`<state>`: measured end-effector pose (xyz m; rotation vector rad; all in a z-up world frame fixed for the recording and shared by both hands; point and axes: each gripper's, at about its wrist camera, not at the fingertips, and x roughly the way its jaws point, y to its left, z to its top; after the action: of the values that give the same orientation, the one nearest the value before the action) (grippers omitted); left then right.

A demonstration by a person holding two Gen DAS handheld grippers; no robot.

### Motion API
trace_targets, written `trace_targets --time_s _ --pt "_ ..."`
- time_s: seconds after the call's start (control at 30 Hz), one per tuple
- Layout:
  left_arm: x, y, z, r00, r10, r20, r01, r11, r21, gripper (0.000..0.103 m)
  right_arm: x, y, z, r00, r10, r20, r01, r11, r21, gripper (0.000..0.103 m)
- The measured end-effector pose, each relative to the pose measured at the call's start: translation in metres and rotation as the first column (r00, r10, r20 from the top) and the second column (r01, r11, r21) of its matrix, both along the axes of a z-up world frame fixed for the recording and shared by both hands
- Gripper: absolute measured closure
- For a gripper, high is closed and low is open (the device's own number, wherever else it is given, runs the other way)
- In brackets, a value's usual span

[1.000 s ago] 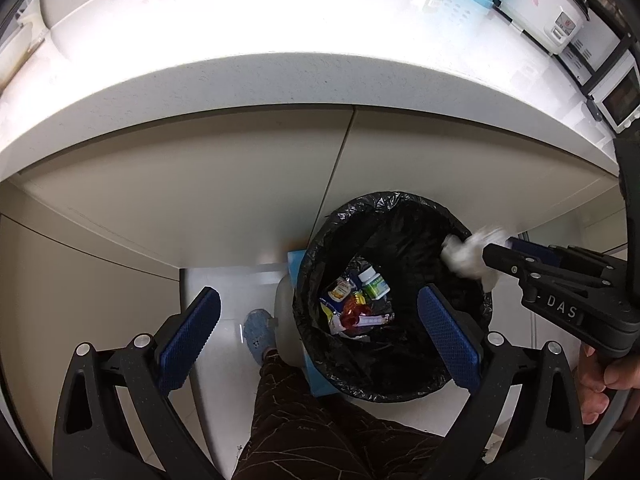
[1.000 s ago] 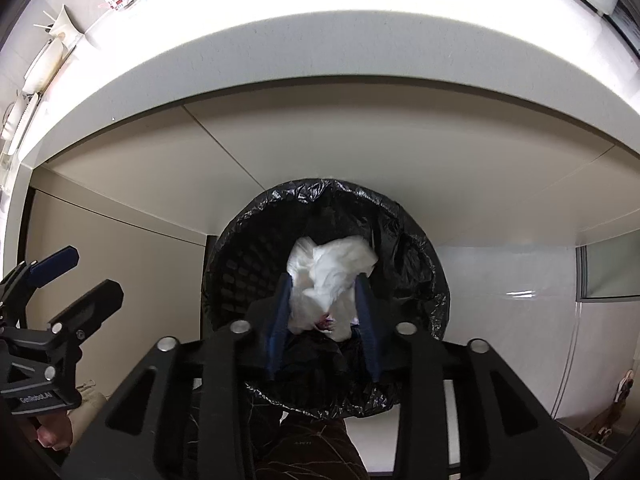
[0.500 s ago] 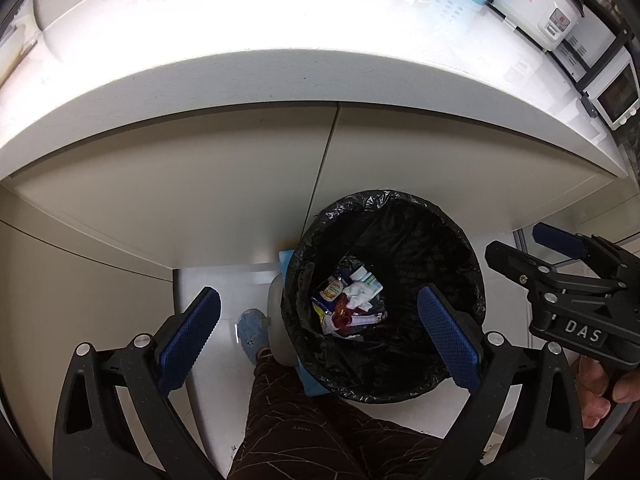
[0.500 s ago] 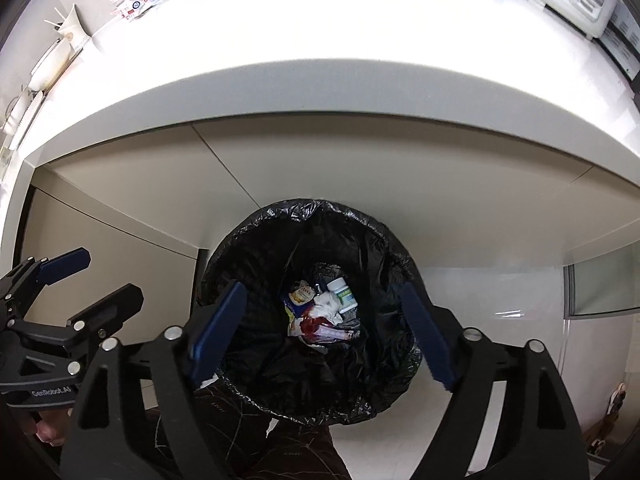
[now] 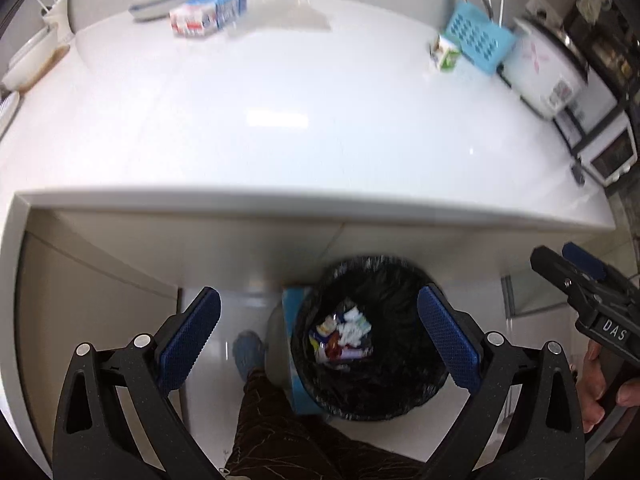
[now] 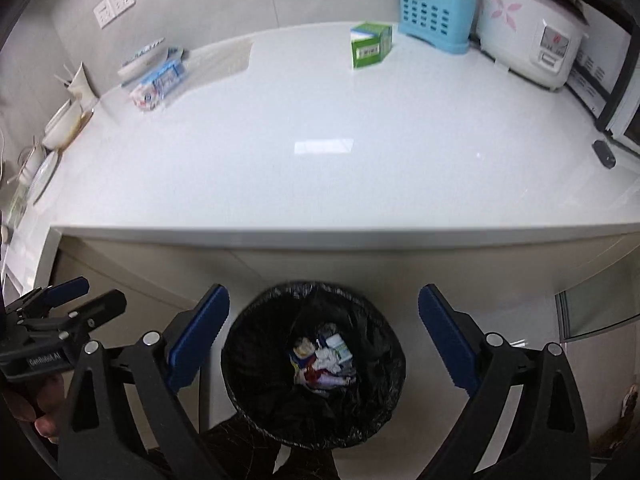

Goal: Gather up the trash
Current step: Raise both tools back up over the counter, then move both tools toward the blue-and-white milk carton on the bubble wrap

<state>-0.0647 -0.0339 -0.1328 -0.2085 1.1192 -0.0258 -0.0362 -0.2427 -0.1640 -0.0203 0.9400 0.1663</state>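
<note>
A round bin lined with a black bag (image 5: 404, 292) (image 6: 256, 344) stands on the floor below the white counter's edge. Mixed trash (image 5: 344, 336) (image 6: 324, 360) lies at its bottom, with crumpled white paper on top. My left gripper (image 5: 318, 296) hangs open above the bin's left side with nothing between its blue pads. My right gripper (image 6: 324, 294) is straight over the bin, its jaws opening wide and empty. Each gripper also appears in the other's view, the right gripper (image 5: 554, 250) at the right edge and the left gripper (image 6: 102, 290) at the left edge.
On the white counter (image 6: 320, 184) stand a green carton (image 6: 370, 44), a blue-and-white packet (image 6: 158, 84), a blue basket (image 6: 434, 16), a rice cooker (image 6: 528, 36) and bowls (image 6: 64, 124) at the left. A person's dark trouser leg (image 5: 280, 432) is beside the bin.
The right gripper held crumpled white paper over the bin, opened, and the paper dropped in. Both grippers have since risen, bringing the countertop into view.
</note>
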Motion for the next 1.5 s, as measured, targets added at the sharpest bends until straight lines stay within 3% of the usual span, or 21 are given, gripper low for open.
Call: trace_targets --time_s 0.23,0.53,1.1,1.5 --pt "0.049 0.033 0.031 0.999 0.002 0.045 -0.002 1.000 -0.015 0.006 0.035 0.013 0.040 0.999 -0.024 0.038 0.024 1.000 -0.003 0.010" --pt "0.103 0.072 0.052 0.997 0.002 0.073 -0.002 1.000 -0.003 0.006 0.086 0.030 0.068 0.998 -0.036 0.059 0.037 0.999 -0.022 0.010" --pt "0.222 0.144 0.066 0.996 0.018 0.092 -0.023 0.999 0.047 0.006 0.183 0.057 0.079 0.994 -0.107 0.038 0.107 0.994 -0.014 0.010" --pt "0.297 0.183 0.046 0.999 0.013 0.049 -0.017 0.997 0.071 0.006 0.261 0.149 0.070 0.999 -0.032 -0.016 0.031 0.999 -0.009 0.010"
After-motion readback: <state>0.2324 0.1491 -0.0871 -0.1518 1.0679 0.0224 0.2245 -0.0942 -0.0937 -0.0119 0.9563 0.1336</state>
